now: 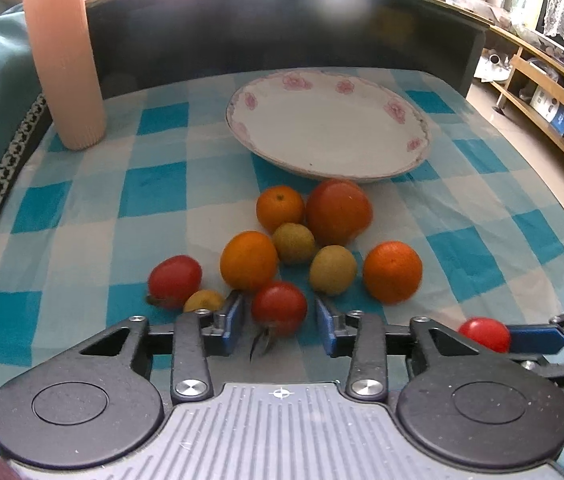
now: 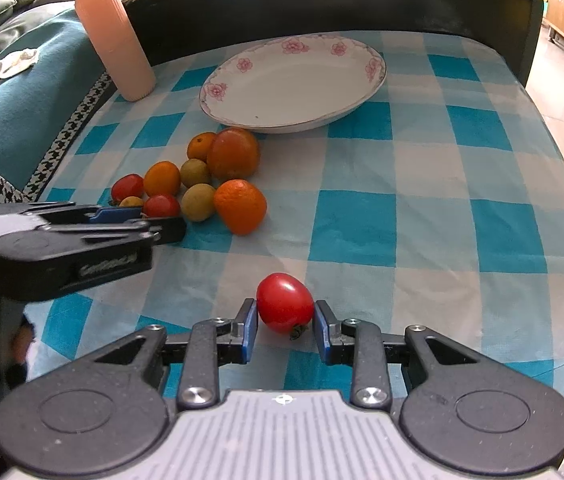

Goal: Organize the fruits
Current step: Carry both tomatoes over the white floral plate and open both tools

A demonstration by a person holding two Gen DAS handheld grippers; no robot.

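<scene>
The plate (image 2: 242,110), white with pink flowers on its rim, sits toward the far edge of the tabletop (image 2: 421,184) and holds nothing, so by that measure the sorting has barely begun: no fruit has been delivered yet.

Nearly all the fruit lies in one loose cluster on the checked cloth, just on the near side of the plate and left of the tabletop's middle. It includes a large reddish-orange fruit (image 1: 338,211) closest to the plate, three oranges (image 1: 392,272), two brownish-green round fruits (image 1: 333,269), a small yellow fruit (image 1: 204,301) and two red tomatoes.

The left tongs (image 1: 278,316) are spread, with one tomato (image 1: 279,308) of the cluster sitting between the blue pads, not visibly pinched; a gap shows on the right-hand pad.

The right tongs (image 2: 285,320) are at a lone tomato (image 2: 285,303) that rests well apart from the cluster, toward the near edge of the tabletop. The pads sit right against its sides; whether they actually press it cannot be told, and it appears to rest on the cloth.

Judged from this, both tongs are at the picking stage with a tomato each. Everything remains to be moved: these two tomatoes first, then the remaining cluster. A ribbed pink cylinder (image 2: 116,42) stands at the far left corner, apart from the work.
</scene>
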